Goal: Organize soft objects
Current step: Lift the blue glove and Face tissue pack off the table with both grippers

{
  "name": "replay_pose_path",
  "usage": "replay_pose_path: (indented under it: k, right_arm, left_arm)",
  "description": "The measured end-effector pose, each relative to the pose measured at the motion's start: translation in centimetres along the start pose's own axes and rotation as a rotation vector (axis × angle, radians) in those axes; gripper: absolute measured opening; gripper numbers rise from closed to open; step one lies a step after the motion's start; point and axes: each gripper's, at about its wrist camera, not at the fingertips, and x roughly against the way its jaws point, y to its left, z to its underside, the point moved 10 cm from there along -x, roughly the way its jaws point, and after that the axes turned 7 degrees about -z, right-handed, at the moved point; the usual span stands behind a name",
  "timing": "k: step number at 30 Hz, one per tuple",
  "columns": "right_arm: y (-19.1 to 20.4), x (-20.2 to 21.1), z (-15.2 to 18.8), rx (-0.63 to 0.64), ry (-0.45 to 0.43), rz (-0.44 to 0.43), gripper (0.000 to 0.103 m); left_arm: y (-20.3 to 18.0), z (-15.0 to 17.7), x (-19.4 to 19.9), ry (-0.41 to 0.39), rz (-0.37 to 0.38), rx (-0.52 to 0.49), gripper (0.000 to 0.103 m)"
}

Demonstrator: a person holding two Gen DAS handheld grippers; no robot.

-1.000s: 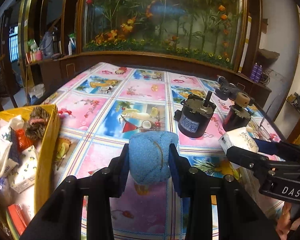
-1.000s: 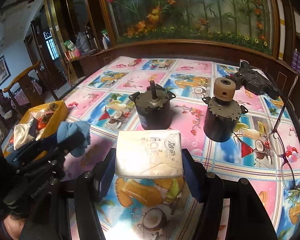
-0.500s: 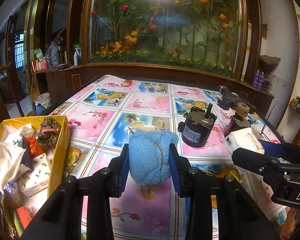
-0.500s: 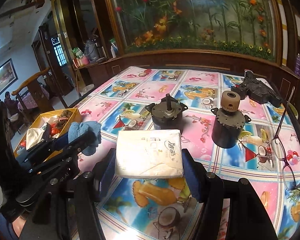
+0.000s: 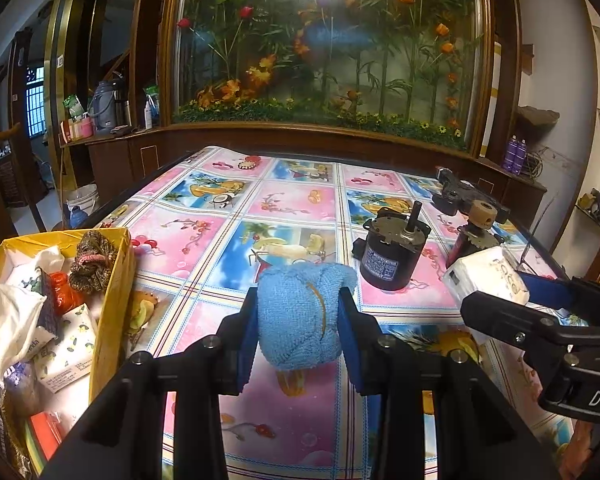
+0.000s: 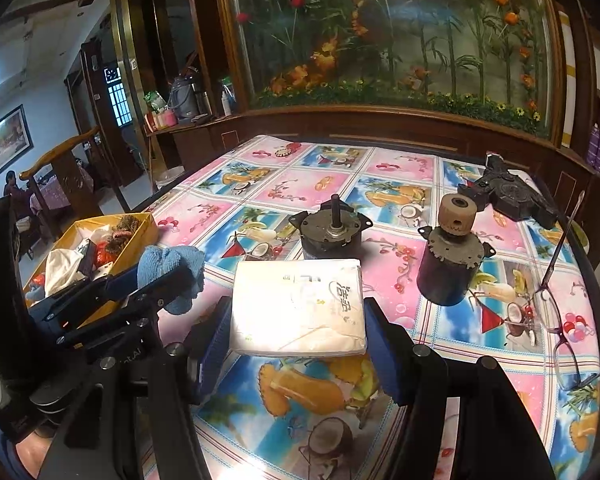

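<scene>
**Both grippers loaded, the yellow box is next**

The left gripper (image 5: 298,322) has its jaws clenched on a rolled blue towel (image 5: 302,314), held clear above the worktop (image 5: 292,200). The right gripper (image 6: 298,320) grasps a white tissue pack (image 6: 298,306) flat between its jaws, also lifted. This looks like the carry step: both soft things are picked and neither is stowed. The yellow box (image 5: 114,300), already holding cloths and packets, sits at the near left edge. The next move likely calls for swinging the towel left over the box rim before letting go, then bringing the pack after it. The two motors (image 6: 332,234) on the far side are hard and should stay. Compared with a second ago, both grips are unchanged; the views have tilted up slightly.
</scene>
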Motion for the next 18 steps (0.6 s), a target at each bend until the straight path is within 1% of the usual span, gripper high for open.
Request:
replay_pose_path:
  k: [5,7,9,11,14,18]
  right_arm:
    - [0.25,-0.12,-0.04,0.011,0.002,-0.005,0.067]
    - [-0.09,-0.26,-0.07,0.006,0.002,0.000,0.067]
    - [-0.38,-0.30,-0.03,-0.001,0.006,0.002,0.067]
    - [-0.61,-0.31,0.06,-0.007,0.007,0.005,0.067]
    - [-0.73,-0.67,0.44,-0.019,0.028,0.000,0.067]
    - [-0.73,-0.47,0.24,-0.012,0.019,0.011,0.067]
  left_arm:
    - [0.20,-0.15,0.08,0.000,0.008,0.012,0.035]
    - [0.17,-0.12,0.00,0.001,0.004,0.007,0.035]
    - [-0.07,0.11,-0.27,0.019,0.017,0.005,0.035]
    - [-0.15,0.09,-0.13,0.012,0.014,-0.001,0.035]
    - [-0.35,0.39,-0.33,0.024,0.015,-0.011,0.035]
    - [0.02,0.32,-0.39,0.025,0.013,0.005,0.035]
